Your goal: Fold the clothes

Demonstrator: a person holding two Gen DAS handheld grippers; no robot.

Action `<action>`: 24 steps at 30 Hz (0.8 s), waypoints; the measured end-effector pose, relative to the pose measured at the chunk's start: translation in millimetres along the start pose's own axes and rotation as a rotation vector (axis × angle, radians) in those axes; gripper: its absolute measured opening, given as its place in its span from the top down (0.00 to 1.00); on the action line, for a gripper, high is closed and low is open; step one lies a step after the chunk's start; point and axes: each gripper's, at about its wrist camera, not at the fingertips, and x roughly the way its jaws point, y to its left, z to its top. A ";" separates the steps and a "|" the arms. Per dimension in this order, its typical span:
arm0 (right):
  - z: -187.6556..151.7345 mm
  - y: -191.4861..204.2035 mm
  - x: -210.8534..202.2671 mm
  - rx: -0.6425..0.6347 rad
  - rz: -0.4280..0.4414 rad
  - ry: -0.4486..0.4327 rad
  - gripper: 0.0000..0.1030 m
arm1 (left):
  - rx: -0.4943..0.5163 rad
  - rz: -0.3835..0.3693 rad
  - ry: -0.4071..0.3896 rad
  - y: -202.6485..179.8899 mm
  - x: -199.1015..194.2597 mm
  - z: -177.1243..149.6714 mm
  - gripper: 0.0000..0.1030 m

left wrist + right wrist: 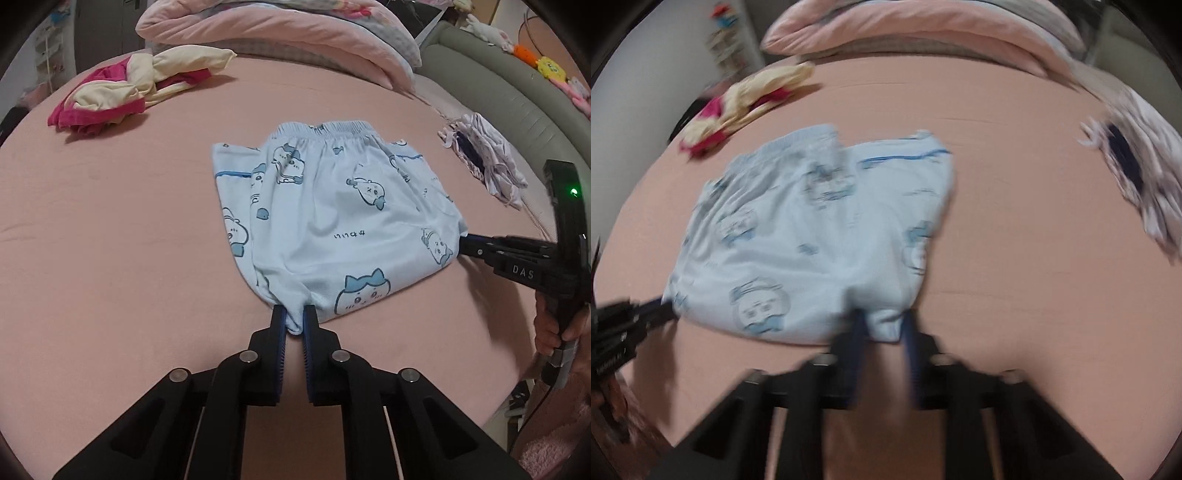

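Note:
Light blue shorts (332, 210) with cartoon cat prints lie folded on the pink bed sheet (110, 240), elastic waistband at the far side. My left gripper (294, 323) is shut on the near left corner of the shorts. My right gripper (884, 328) is closed on the near right corner, with cloth between its fingers; this view is blurred by motion. The right gripper also shows in the left wrist view (465, 245), touching the shorts' right edge. The left gripper shows at the left of the right wrist view (661, 308). The shorts also show in the right wrist view (812, 236).
A pink and cream garment (122, 92) lies crumpled at the far left of the bed. A white and purple patterned garment (487, 158) lies at the right. A folded pink quilt (277, 33) sits at the far edge. A grey padded bed rail (517, 96) runs along the right.

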 end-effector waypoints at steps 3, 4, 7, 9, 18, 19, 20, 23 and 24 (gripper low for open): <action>-0.9 15.7 -12.4 -0.077 -0.044 -0.015 0.94 | -0.012 0.025 -0.007 10.6 1.2 5.3 0.94; 0.0 17.3 -17.1 -0.083 -0.039 -0.023 0.94 | -0.017 0.034 -0.006 15.3 3.0 6.6 0.94; 2.1 15.2 -16.8 -0.108 -0.091 -0.020 0.96 | -0.028 0.161 -0.002 31.7 -0.1 6.5 0.99; 0.7 9.3 -10.1 -0.115 -0.139 -0.001 0.96 | -0.086 0.165 -0.002 47.0 -3.6 5.2 0.99; 7.4 17.8 -45.1 -0.100 -0.074 -0.135 0.93 | 0.052 -0.036 -0.072 -5.5 -1.9 7.8 0.90; 10.4 25.7 -42.2 -0.134 -0.066 -0.138 0.93 | 0.095 0.006 -0.033 -11.7 9.7 7.3 0.90; 12.4 33.2 -31.6 -0.169 -0.066 -0.105 0.93 | 0.136 0.046 0.004 -17.7 20.9 6.7 0.89; 10.1 38.2 7.5 -0.256 -0.139 0.007 1.00 | 0.161 0.147 0.017 -7.0 12.6 3.2 0.78; 7.5 31.8 8.1 -0.262 -0.137 0.000 1.00 | 0.162 0.194 0.029 -1.1 9.3 1.8 0.75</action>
